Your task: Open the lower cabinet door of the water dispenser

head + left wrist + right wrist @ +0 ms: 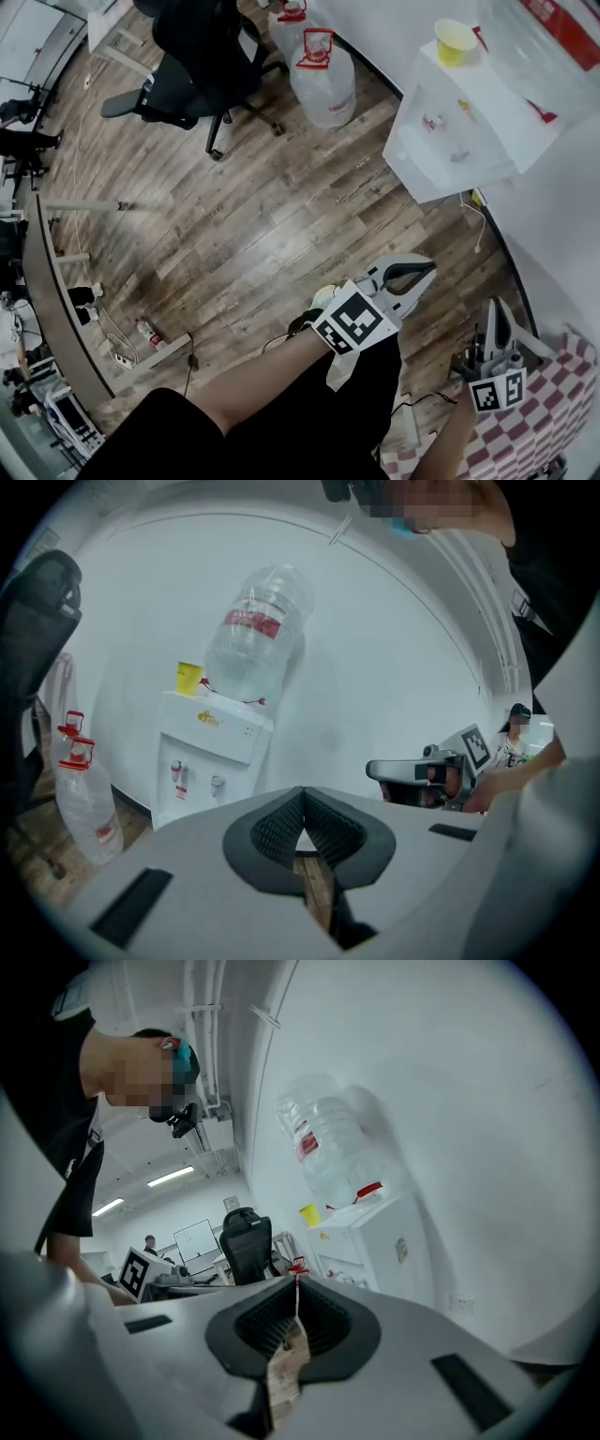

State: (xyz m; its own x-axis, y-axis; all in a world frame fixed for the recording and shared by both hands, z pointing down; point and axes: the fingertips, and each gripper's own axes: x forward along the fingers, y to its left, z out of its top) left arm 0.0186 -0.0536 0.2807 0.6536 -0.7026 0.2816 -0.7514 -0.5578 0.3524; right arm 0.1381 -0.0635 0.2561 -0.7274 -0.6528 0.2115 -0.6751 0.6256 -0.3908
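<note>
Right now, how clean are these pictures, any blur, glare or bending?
Head view: the floorboards bow into curves, and the white water dispenser looks washed out. Left gripper view: round fisheye frame with black corners, the bottle soft and tilted. Right gripper view: same dark rim, the wall bright and even.

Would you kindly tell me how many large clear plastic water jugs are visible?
3: an inverted jug atop the white water dispenser, plus a nearer floor jug and farther floor jug, both red-handled, beside it. Others may be hidden.
</note>
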